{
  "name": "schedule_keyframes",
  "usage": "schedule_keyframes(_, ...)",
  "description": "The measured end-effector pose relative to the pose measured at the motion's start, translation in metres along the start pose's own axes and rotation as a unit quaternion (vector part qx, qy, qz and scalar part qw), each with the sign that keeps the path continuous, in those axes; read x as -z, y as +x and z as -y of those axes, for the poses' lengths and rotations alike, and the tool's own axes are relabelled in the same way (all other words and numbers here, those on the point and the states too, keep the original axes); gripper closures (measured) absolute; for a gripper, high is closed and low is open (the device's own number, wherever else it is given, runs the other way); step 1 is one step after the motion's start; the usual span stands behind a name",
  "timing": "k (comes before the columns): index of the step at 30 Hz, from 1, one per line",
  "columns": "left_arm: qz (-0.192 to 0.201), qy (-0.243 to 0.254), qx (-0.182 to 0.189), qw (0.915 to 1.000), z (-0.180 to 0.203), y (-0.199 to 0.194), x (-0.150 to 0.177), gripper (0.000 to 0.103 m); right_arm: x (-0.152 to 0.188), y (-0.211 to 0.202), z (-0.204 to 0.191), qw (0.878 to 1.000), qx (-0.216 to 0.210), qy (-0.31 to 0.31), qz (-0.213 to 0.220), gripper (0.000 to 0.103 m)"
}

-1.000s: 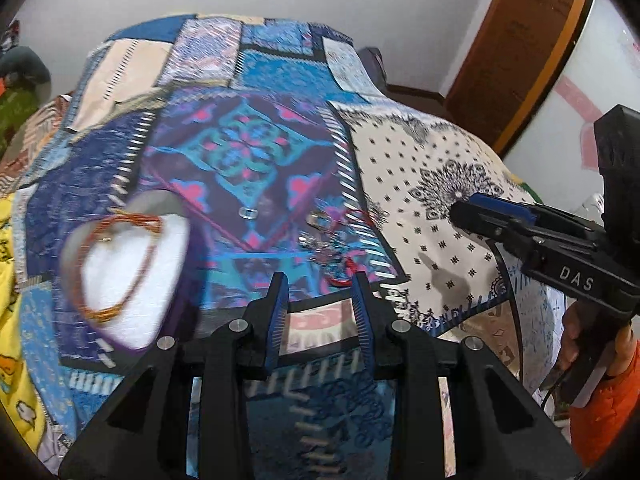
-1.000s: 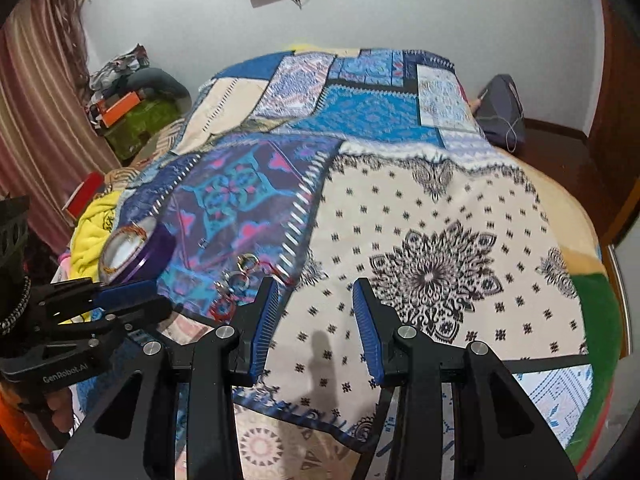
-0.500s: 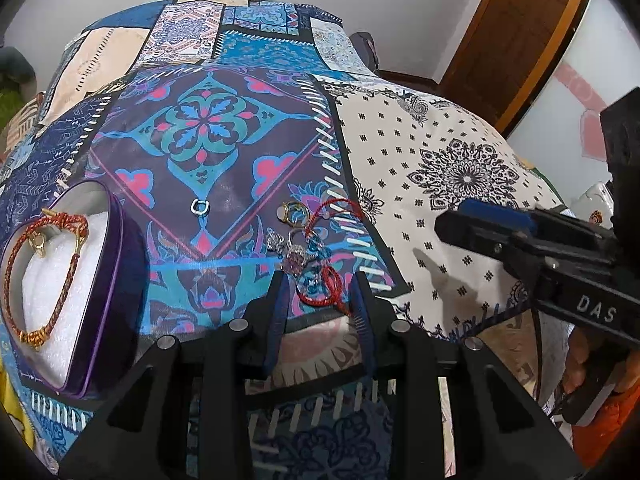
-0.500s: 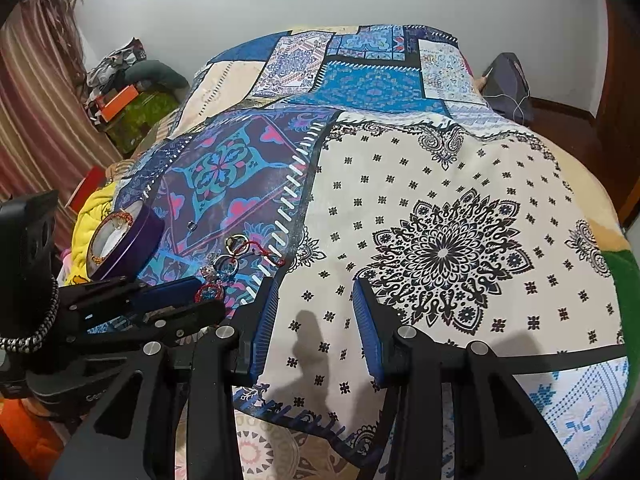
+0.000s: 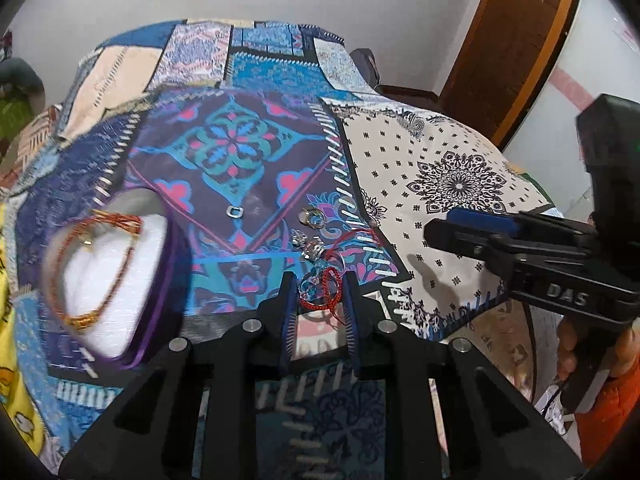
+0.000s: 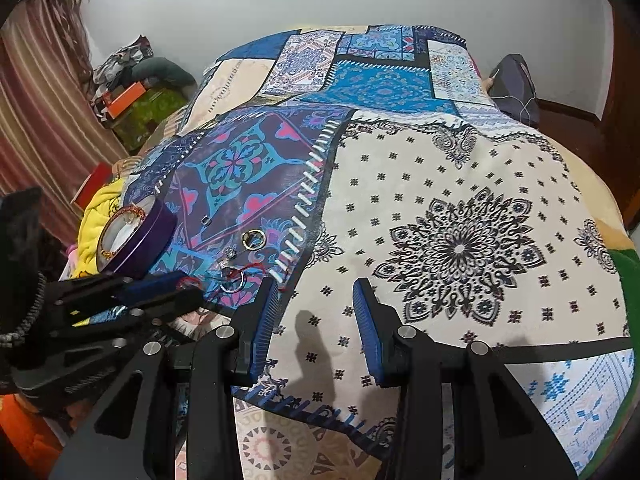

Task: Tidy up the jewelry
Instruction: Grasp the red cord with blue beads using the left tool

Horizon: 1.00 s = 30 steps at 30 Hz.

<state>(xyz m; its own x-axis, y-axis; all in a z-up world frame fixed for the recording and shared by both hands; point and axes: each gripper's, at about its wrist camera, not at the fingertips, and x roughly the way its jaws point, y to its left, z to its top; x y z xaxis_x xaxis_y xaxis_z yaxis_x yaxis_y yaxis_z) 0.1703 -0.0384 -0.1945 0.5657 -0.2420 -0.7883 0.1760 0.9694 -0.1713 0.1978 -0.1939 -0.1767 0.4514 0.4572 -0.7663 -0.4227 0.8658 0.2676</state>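
Note:
A small pile of jewelry lies on the patchwork bedspread: a red cord bracelet (image 5: 326, 290), silver rings (image 5: 312, 249) and a gold ring (image 5: 313, 216). My left gripper (image 5: 318, 300) is open, its fingers on either side of the red bracelet; it also shows in the right wrist view (image 6: 188, 292). A purple heart-shaped box (image 5: 116, 272) with white padding holds a red-gold bracelet (image 5: 100, 264), left of the pile. My right gripper (image 6: 316, 308) is open and empty over the white mandala patch, right of the pile. A small square ring (image 5: 234, 211) lies apart.
The bedspread (image 6: 460, 248) covers the whole bed. A yellow cloth (image 6: 94, 216) lies at the left edge beside the box. Clutter and a curtain (image 6: 36, 120) stand at far left, a wooden door (image 5: 516, 40) at right.
My left gripper has moved forward to the jewelry pile, so the red bracelet now sits between its fingers. The right gripper has stayed over the white patch.

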Motion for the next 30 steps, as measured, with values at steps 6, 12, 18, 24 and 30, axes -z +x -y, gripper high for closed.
schedule_keyframes(6, -0.011, 0.018, -0.009, 0.9997, -0.008, -0.009, 0.013, 0.082, 0.002, 0.009, -0.017, 1.000, -0.012, -0.023, -0.016, 0.068)
schedule_keyframes(12, -0.019, 0.012, -0.025, 0.9994, -0.022, -0.012, 0.031, 0.082, 0.006, 0.020, -0.034, 0.998, -0.022, -0.046, -0.033, 0.068)
schedule_keyframes(18, -0.017, 0.026, -0.028, 0.9991, -0.022, -0.019, 0.037, 0.082, 0.008, 0.025, -0.039, 0.997, -0.022, -0.053, -0.042, 0.068)
schedule_keyframes(24, -0.025, 0.024, -0.008, 0.9994, -0.023, -0.021, 0.037, 0.080, 0.009, 0.022, -0.037, 0.998, -0.017, -0.049, -0.042, 0.068)
schedule_keyframes(30, -0.033, 0.010, 0.002, 0.9994, -0.025, -0.018, 0.029, 0.080, 0.009, 0.021, -0.032, 0.998, -0.017, -0.039, -0.042, 0.068)
